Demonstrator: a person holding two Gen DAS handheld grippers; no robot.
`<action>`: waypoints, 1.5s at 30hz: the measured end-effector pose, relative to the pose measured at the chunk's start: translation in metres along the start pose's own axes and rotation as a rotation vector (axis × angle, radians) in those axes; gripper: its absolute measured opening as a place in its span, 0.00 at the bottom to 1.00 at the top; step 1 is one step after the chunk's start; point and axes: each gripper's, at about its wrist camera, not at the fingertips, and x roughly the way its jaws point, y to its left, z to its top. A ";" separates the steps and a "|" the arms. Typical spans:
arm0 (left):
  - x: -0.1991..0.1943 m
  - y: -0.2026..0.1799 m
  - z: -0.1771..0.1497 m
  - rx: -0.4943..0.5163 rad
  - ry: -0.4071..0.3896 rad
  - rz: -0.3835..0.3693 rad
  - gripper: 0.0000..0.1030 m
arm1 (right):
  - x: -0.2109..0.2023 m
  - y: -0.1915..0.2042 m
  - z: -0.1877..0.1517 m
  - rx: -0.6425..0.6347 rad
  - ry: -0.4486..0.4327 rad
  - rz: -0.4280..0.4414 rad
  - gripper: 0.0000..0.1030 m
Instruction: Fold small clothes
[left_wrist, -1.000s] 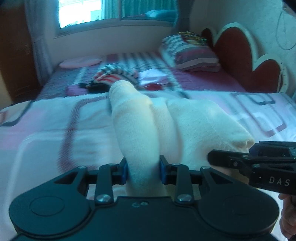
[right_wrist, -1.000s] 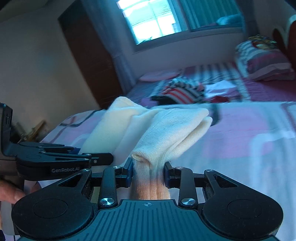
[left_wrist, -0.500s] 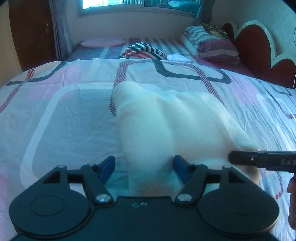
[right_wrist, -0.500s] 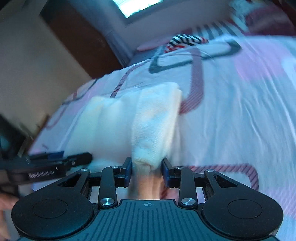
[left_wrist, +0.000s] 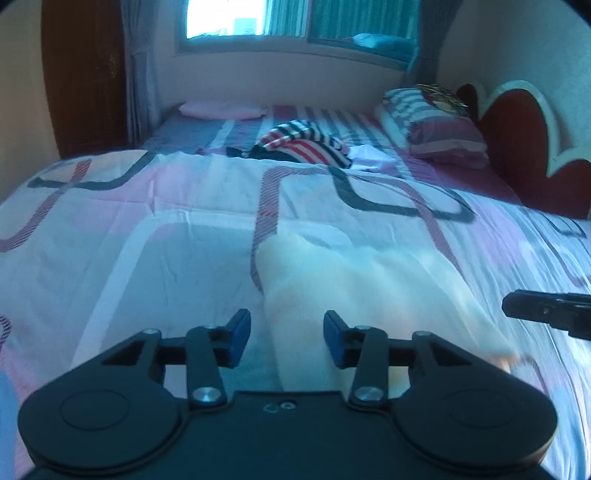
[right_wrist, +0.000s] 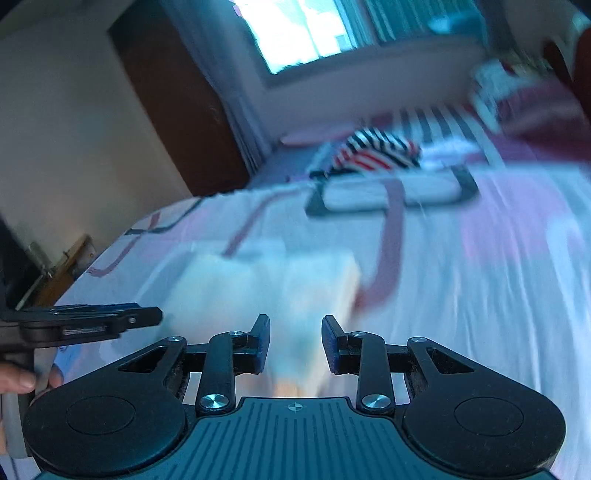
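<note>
Left tool (left_wrist: 287, 338) jaws closing, pads clear of cream garment (left_wrist: 354, 291) lying between them on bed (left_wrist: 147, 206); right tool (right_wrist: 295, 341) spread, gripping nothing; bare quilt around; striped clothes (left_wrist: 306, 146) far

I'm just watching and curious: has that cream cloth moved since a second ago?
Yes. The cream cloth has come down: it stood raised in front of the striped clothes a second ago, and now lies low on the bedspread, well short of them.
</note>
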 end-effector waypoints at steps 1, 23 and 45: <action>0.009 -0.001 0.004 -0.010 0.015 0.004 0.38 | 0.010 0.002 0.007 -0.020 0.012 0.006 0.31; -0.043 -0.037 -0.066 0.055 0.077 0.062 0.40 | -0.024 0.032 -0.052 -0.190 0.200 0.010 0.31; -0.089 -0.032 -0.127 0.016 0.127 0.111 0.59 | -0.017 0.039 -0.098 -0.143 0.274 -0.178 0.32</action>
